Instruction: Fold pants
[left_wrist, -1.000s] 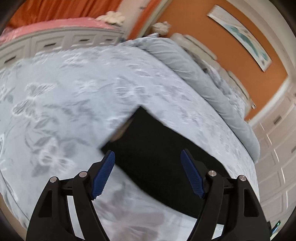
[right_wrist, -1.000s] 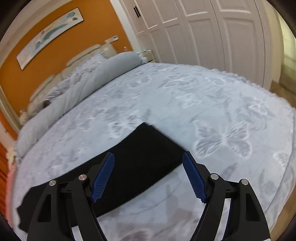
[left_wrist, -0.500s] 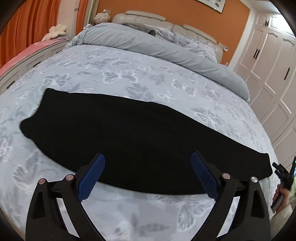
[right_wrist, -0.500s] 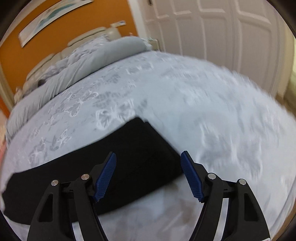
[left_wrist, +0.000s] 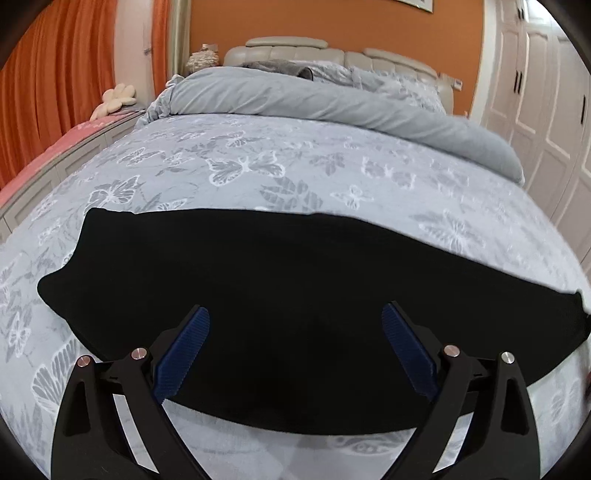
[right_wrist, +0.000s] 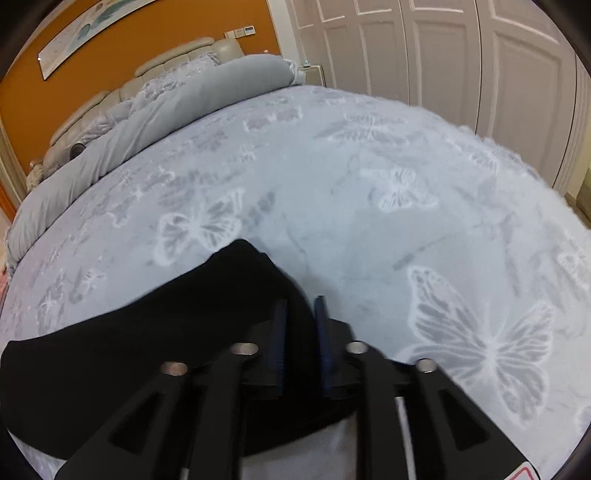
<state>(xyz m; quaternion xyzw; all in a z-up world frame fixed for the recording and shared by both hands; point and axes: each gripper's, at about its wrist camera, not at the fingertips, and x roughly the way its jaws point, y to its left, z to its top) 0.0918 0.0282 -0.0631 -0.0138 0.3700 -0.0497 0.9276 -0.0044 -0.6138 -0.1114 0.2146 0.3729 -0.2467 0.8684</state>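
You're mid-grasp on the first cross fold. The pants (left_wrist: 280, 295) are lying flat as one long black strip across the bed (left_wrist: 295, 173), already halved lengthwise by the look of it. Your right gripper (right_wrist: 300, 308) is sitting at the strip's right end; its jaws have just been closing, with cloth between them. Now they're nearly together and appear to be pinching that end, though the blur hides the actual contact. Your left gripper (left_wrist: 295, 317) is hovering over the strip's middle near the front edge, jaws spread wide, gripping nothing. Next, I'd judge: confirm the right pinch is catching all layers, then carry that end over toward the far left end while the left is pinning or guiding the fold line.
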